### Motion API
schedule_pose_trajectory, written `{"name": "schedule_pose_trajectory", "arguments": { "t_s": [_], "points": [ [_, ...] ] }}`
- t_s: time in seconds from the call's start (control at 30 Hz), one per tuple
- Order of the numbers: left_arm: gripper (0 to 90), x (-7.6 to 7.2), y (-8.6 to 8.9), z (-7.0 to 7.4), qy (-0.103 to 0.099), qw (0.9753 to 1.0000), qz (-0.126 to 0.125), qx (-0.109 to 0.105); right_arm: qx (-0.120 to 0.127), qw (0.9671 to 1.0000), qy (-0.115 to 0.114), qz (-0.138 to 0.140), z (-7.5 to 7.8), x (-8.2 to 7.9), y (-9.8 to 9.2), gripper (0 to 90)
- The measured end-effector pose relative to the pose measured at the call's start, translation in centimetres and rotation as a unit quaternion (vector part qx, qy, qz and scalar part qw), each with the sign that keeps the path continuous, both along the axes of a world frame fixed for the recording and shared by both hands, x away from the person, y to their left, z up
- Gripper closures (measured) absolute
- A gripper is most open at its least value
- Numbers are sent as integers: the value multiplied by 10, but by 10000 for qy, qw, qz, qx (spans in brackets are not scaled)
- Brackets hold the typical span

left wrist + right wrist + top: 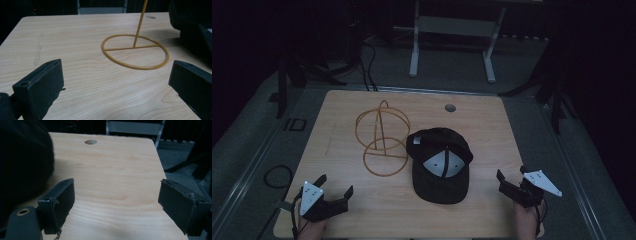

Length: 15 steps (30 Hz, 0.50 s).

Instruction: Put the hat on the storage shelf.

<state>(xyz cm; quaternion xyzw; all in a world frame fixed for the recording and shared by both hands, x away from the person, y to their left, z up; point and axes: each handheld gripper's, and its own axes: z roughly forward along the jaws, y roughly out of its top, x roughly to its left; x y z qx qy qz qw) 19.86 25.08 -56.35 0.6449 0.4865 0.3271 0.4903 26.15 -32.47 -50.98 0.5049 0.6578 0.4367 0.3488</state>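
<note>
A black cap (440, 165) lies upside down near the middle of the wooden table (342, 150), its pale lining facing up. Left of it stands a yellow wire stand (382, 137) with a round base ring (135, 51) and an upright rod. My left gripper (334, 186) rests open at the table's front left corner, well short of the stand. At the front right, my right gripper (510, 172) is open too, with the cap's dark edge (23, 162) to its left. Nothing sits between either pair of jaws.
A round cable hole (450, 107) is in the table's far side. Beyond the table stands a white metal frame (452, 30) on the grey floor. Dark stands and cables (367, 65) surround the table.
</note>
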Motion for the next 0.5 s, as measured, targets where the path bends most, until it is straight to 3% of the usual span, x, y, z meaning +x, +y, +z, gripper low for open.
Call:
{"name": "schedule_pose_trajectory", "arguments": {
  "t_s": [0.23, 0.4, 0.5],
  "points": [
    [3, 0, 1, 0, 132, 9999, -34, -35, -9, 9993, -91, 362, 34, 8, 15, 134],
    [3, 2, -2, -2, 226, 9997, -64, 89, -165, 9978, -33, 646, 55, 17, 28, 132],
    [3, 2, -3, -1, 284, 9994, -196, -78, -88, 9961, 5, 876, 65, 22, 37, 129]
  ]
}}
